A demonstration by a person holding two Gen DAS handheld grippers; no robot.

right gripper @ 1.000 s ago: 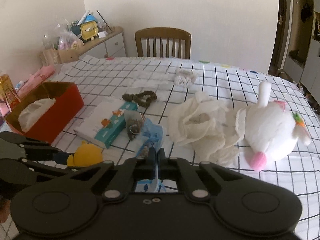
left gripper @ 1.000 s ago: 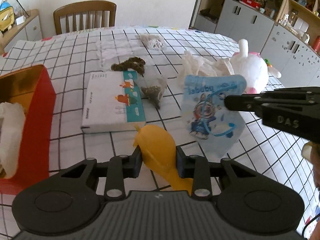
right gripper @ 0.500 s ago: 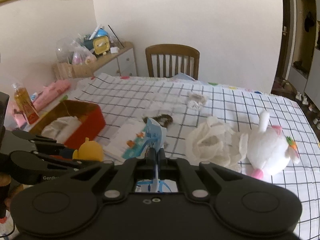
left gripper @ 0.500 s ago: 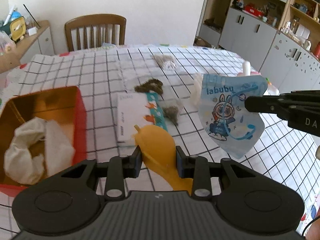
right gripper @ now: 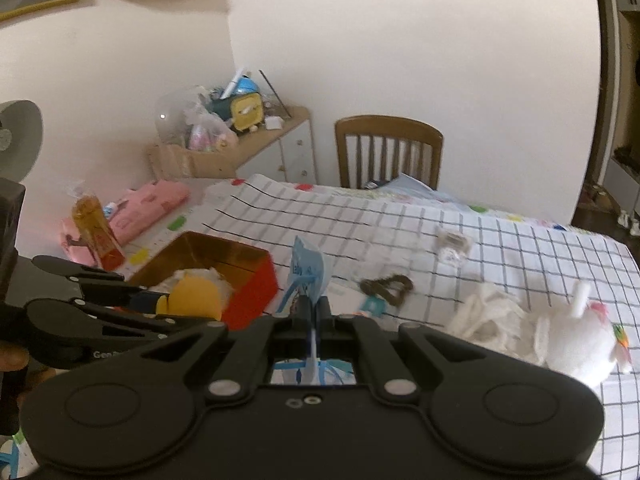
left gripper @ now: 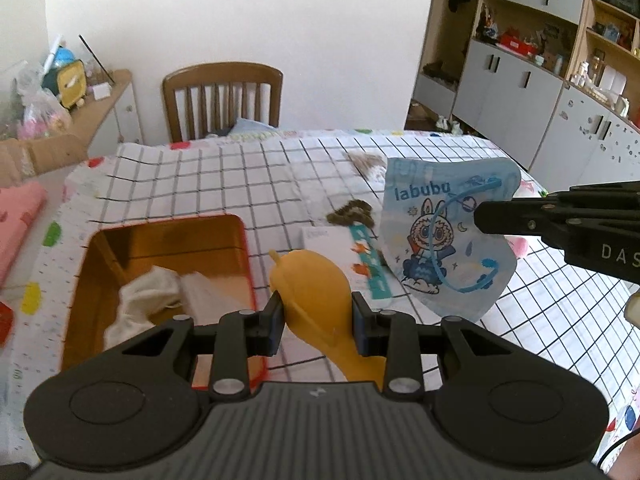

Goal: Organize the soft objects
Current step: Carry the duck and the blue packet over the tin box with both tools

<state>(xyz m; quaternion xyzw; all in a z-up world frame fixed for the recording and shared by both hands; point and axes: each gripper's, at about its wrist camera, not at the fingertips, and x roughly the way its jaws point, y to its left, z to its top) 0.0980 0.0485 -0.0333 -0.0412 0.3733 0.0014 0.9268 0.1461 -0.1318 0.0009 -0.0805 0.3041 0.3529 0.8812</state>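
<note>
My left gripper (left gripper: 318, 312) is shut on a yellow soft toy (left gripper: 316, 284) and holds it in the air, just right of the red box (left gripper: 160, 232); the toy also shows in the right wrist view (right gripper: 196, 294). My right gripper (right gripper: 312, 312) is shut on a blue Labubu face mask (left gripper: 444, 236), held above the table; the mask appears edge-on in the right wrist view (right gripper: 310, 270). The red box (right gripper: 248, 300) with a gold inside holds a white cloth (left gripper: 148, 296).
On the checked tablecloth (left gripper: 240, 184) lie a white card box (left gripper: 340, 248), a brown hair tie (right gripper: 386, 288), a white crumpled cloth (right gripper: 488, 316), a white plush toy (right gripper: 576, 340) and a small packet (right gripper: 452, 242). A wooden chair (left gripper: 222, 100) stands behind the table.
Both grippers rose and moved left with their loads. The red box is now just left of the yellow toy, and the mask hangs higher over the table.
</note>
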